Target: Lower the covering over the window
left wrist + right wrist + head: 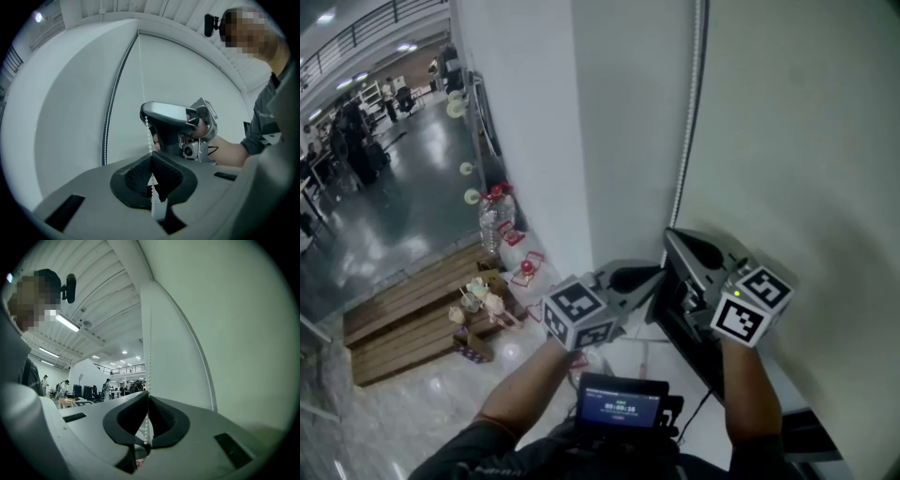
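Observation:
A white bead chain point(686, 159) hangs down along the edge of the pale roller blind point(797, 141). My left gripper point(654, 279) reaches in from the left, and its jaws are shut on the bead chain point(150, 140), which runs up from the pads. My right gripper point(672, 239) sits just above and to the right of it, close to the blind. In the right gripper view the pads point(158, 414) pinch the bead chain point(149, 348), and a second strand point(202, 359) hangs free beside it. From the left gripper view, the right gripper point(149, 115) holds the same strand higher up.
A white pillar point(525, 122) stands left of the blind. Below are wooden pallets point(403, 314), water bottles point(492, 220) and small items on the floor. A small screen device point(619, 405) hangs at the person's chest. People stand far off in the hall point(84, 390).

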